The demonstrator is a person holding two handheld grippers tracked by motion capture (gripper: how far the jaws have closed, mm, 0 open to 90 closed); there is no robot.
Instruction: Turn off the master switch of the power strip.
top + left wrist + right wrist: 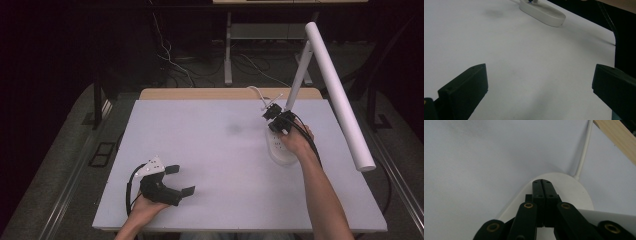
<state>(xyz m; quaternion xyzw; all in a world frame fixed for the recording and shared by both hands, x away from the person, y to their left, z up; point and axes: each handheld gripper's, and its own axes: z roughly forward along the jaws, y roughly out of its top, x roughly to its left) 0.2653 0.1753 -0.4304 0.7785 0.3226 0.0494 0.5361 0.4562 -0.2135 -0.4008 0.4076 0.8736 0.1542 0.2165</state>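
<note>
White plastic desk lamp [320,85] with oval base [281,150], right of frame: rigid, smooth, top-heavy, best steadied at base; right gripper [272,114] jaws closed empty, left gripper [176,181] jaws open.

Left gripper [180,181]: held low at the near left, jaws spread wide apart with nothing between them, pointing toward the far right; grey three-cornered plate on top (cable looping behind). Left hand [145,206]: wrapped under the body, forearm short in the high view.

Right gripper [272,114]: at the far right, jaws pressed together, tips angled down. Right forearm: extended long from the near edge.
</note>
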